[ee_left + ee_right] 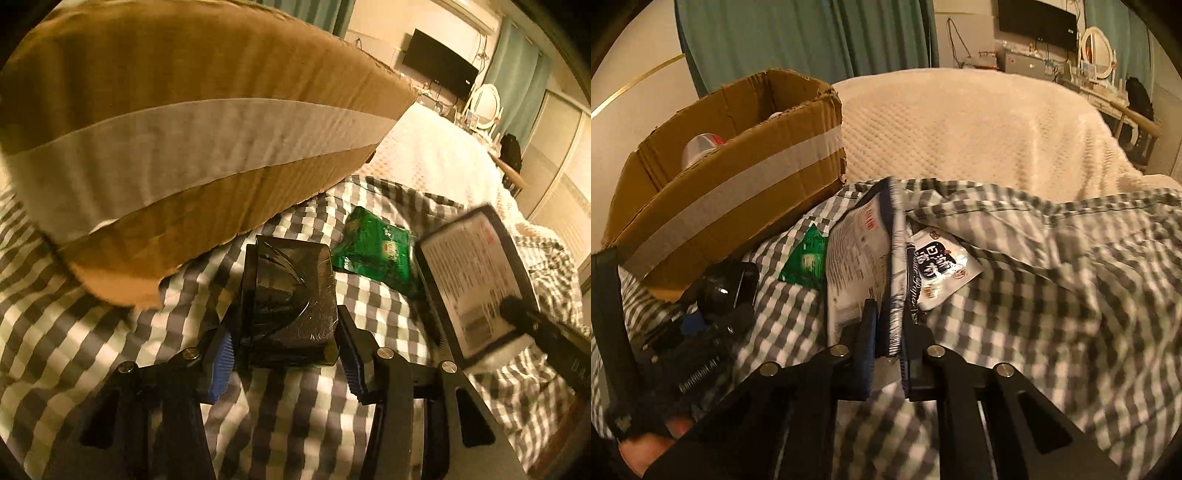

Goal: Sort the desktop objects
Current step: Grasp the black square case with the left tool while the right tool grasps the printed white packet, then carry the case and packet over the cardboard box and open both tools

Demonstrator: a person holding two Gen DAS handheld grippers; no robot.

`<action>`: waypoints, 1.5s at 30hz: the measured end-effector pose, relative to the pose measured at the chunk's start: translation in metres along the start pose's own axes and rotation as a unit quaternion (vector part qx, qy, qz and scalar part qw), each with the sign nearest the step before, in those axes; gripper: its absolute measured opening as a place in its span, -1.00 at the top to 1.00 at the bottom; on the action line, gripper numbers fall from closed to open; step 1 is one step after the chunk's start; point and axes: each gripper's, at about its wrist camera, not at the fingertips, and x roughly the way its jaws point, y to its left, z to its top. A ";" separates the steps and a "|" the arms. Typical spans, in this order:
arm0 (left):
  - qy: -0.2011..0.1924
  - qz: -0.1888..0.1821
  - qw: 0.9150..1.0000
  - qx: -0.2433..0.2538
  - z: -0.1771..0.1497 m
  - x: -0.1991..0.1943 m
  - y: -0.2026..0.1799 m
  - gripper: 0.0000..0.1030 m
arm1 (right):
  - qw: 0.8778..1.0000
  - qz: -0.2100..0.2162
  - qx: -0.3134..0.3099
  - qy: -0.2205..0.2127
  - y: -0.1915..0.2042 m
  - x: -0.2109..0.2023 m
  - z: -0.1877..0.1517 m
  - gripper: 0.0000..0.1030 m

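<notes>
A dark see-through plastic box (290, 306) lies on the checked cloth (295, 406), and my left gripper (288, 332) holds it with a blue pad against each side. The same box (727, 288) shows at the left of the right wrist view. My right gripper (888, 332) is shut on a flat pack with a dark rim and a white printed label (857, 266), held on edge. In the left wrist view that pack (469, 280) stands at the right with one black finger (517, 312) on it.
A taped cardboard box (731, 177) with a roll (698, 147) inside stands at the left, close over the dark box. A green packet (373, 251) and a white sachet (942, 266) lie on the cloth. A white bedspread (960, 122) lies beyond. A hand (665, 435) shows at bottom left.
</notes>
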 end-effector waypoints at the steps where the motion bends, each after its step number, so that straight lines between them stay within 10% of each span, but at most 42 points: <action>1: 0.000 -0.002 1.000 -0.001 -0.002 -0.004 0.001 0.01 | 1.000 -0.001 0.002 -0.002 -0.003 -0.004 0.000 0.86; 26: -0.063 -0.075 0.994 0.042 0.008 -0.069 -0.023 0.09 | 0.997 -0.017 0.045 -0.053 -0.025 -0.098 -0.017 0.87; 37: -0.167 -0.105 0.980 0.033 0.075 -0.142 -0.021 0.09 | 0.992 0.047 0.019 -0.113 0.010 -0.128 0.066 0.87; 45: -0.189 -0.040 0.981 0.020 0.154 -0.118 0.015 0.09 | 0.987 0.107 -0.011 -0.115 0.074 -0.087 0.142 0.87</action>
